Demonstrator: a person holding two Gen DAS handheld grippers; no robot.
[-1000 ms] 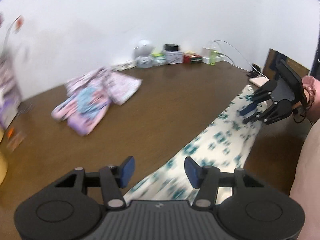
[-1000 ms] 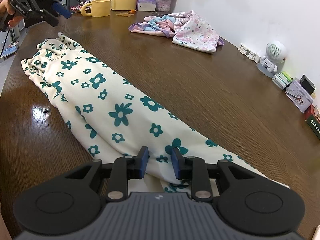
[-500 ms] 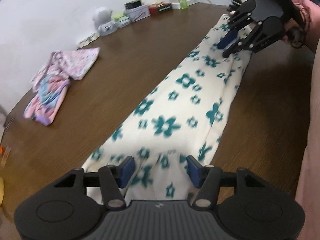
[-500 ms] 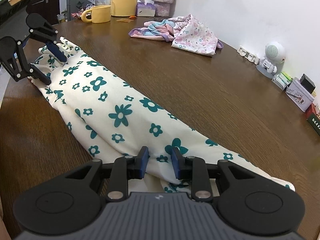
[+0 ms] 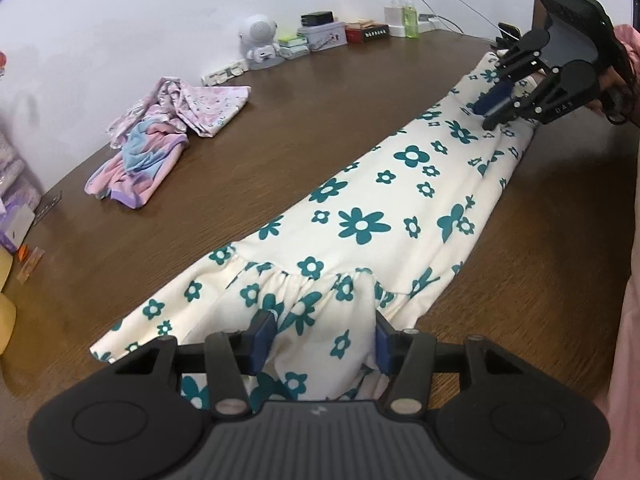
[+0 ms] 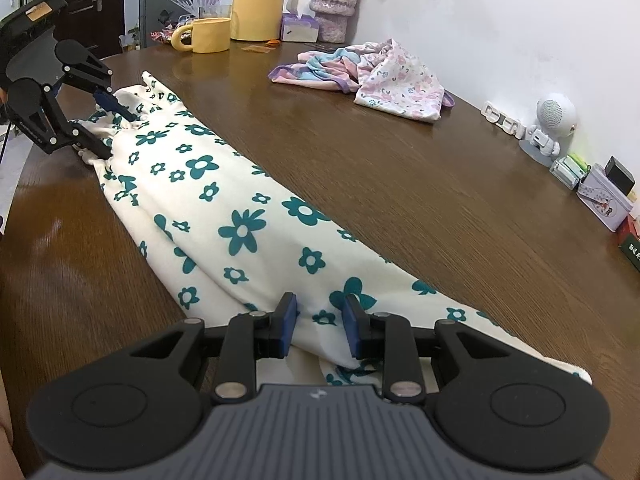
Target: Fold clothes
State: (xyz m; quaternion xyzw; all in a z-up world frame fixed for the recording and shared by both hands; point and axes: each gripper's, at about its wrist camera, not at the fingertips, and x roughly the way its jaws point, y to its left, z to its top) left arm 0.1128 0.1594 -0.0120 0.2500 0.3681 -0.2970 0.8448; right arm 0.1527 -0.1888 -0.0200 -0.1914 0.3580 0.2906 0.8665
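On table: floral dress [image 5: 384, 220], cream with teal flowers, lies as a long narrow band on the brown wooden table [image 5: 280, 112], lengthwise between the two grippers; already looks doubled along its length.
Risk, whole band: if the ends are lifted unevenly, the loose layers could slide apart and the lengthwise fold open; judged from the soft, slack cloth.
Risk, ruffled end: gathered hem bunches between the pads; a pinch may catch only the top layer, leaving the under layer on the table.
Risk, far end: right-hand grip sits on a thin edge; a tug from the left could pull it free.
Left gripper [image 5: 322, 338]: fingers spread wide, straddling the ruffled hem, cloth between them, not yet pinched.
Right gripper [image 6: 318, 320]: fingers partly parted over the opposite end; from the left wrist view they look close on the cloth, whether gripped I cannot tell.
Other clothes: pink and lilac garments [image 5: 168, 136] bundled well apart, near the wall.
Small items: robot-shaped speaker [image 5: 258, 42], yellow mug [image 6: 206, 34], clear of the dress.
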